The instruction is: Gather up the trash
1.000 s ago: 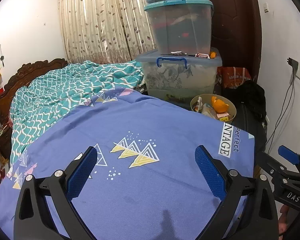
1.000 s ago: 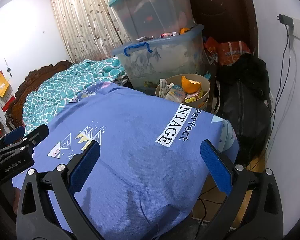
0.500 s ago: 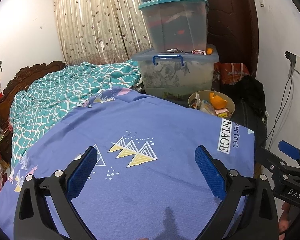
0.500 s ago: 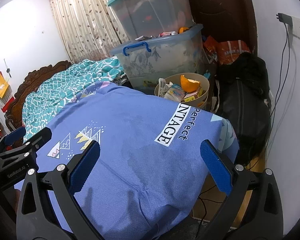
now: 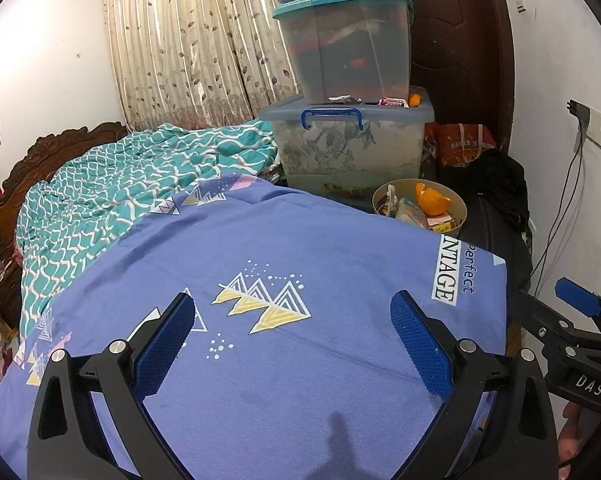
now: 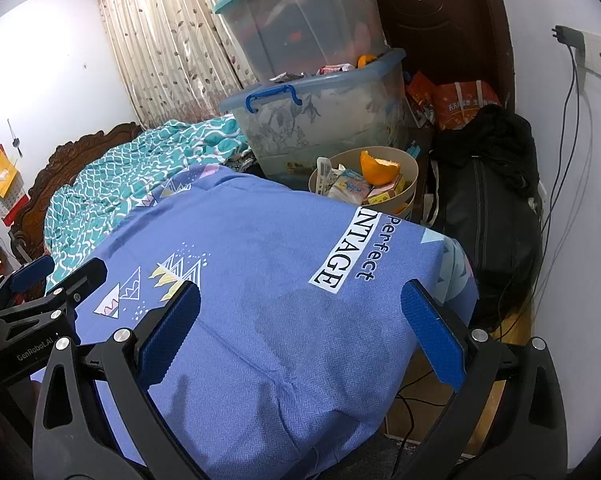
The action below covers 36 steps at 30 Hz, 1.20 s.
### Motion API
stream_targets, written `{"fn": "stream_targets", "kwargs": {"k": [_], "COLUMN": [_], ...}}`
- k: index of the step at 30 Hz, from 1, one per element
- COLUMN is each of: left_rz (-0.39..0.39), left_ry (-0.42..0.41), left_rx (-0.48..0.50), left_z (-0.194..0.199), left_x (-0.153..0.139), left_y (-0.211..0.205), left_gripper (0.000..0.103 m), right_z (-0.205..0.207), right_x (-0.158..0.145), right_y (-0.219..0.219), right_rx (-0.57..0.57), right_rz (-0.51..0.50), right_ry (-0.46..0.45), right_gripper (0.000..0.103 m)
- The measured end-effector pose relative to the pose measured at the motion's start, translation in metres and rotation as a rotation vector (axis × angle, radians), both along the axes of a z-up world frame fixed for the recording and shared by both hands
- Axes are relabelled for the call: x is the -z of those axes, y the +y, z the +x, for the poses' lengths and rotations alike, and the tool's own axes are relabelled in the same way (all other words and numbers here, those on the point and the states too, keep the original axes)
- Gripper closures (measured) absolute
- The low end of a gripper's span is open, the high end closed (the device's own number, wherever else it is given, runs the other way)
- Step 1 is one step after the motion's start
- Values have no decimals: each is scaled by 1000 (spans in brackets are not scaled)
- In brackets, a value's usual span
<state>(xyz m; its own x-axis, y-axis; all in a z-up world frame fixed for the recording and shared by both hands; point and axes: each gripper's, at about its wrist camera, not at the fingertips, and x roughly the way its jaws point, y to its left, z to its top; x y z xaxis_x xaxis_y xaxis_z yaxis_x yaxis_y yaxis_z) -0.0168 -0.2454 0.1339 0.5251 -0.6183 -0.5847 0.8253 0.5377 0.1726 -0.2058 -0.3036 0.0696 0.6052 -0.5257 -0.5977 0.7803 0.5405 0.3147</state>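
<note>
A tan round bin (image 5: 458, 203) (image 6: 410, 166) stands on the floor past the far corner of the bed, filled with wrappers, small boxes and an orange peel (image 5: 431, 199) (image 6: 378, 168). More wrappers and an orange piece lie on the lower storage box's lid (image 5: 388, 101) (image 6: 332, 70). My left gripper (image 5: 292, 334) hovers open over the blue bedsheet (image 5: 300, 248), nothing between its blue pads. My right gripper (image 6: 300, 328) is open too, empty, above the sheet's corner (image 6: 380, 280). Each gripper shows at the edge of the other's view.
Stacked clear storage boxes (image 5: 348, 80) stand behind the bin by a brown door (image 5: 456, 48). A black bag (image 6: 488, 208) and orange bags (image 6: 464, 100) fill the floor to the right. Cables hang from a wall socket (image 6: 568, 36). A teal quilt (image 5: 120, 184) covers the bed's far left.
Both grippers have drawn back slightly and risen; the boxes and bin sit a little farther off in the left wrist view. Both stay open and empty.
</note>
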Motion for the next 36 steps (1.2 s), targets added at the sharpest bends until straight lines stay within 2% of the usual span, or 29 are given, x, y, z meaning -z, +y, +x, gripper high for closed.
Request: {"fn": "stream_targets", "kwargs": {"k": [36], "left_rz": [3], "left_ry": [7], "left_rx": [2], "left_z": [-4], "left_x": [7], "left_y": [0], "left_gripper": [9], "right_z": [2], "right_x": [-1], "right_y": [3], "right_rx": [-13], "right_rz": [4], "right_ry": [6], "right_gripper": [4]}}
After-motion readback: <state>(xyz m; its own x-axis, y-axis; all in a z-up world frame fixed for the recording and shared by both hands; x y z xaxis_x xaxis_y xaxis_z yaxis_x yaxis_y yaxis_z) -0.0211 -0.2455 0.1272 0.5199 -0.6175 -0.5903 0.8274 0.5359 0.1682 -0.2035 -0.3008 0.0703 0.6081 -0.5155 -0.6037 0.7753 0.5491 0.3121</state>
